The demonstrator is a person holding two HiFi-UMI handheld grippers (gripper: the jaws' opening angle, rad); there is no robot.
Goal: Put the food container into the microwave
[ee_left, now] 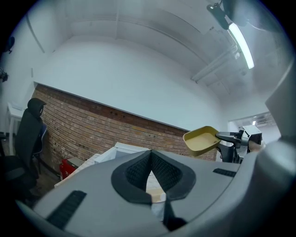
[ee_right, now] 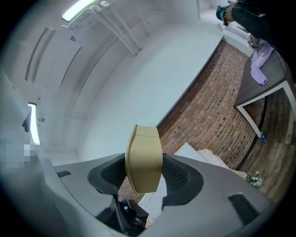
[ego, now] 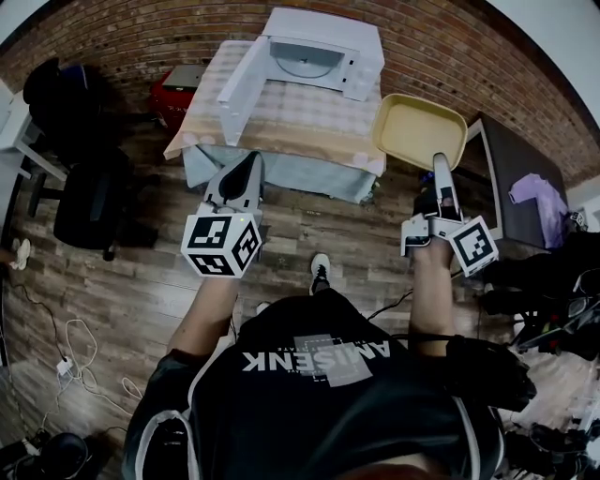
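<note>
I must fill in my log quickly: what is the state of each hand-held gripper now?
Left hand-held gripper: closed, nothing between the jaws.
Right hand-held gripper: closed on the yellow food container.

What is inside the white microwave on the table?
Inside the microwave, only a round turntable shows past the open door; its roof hides the cavity's back.

Both arms reach forward; left gripper [ego: 251, 161] pinched together, empty; right gripper [ego: 439, 161] clamps the food container [ego: 419, 129] by its rim.
</note>
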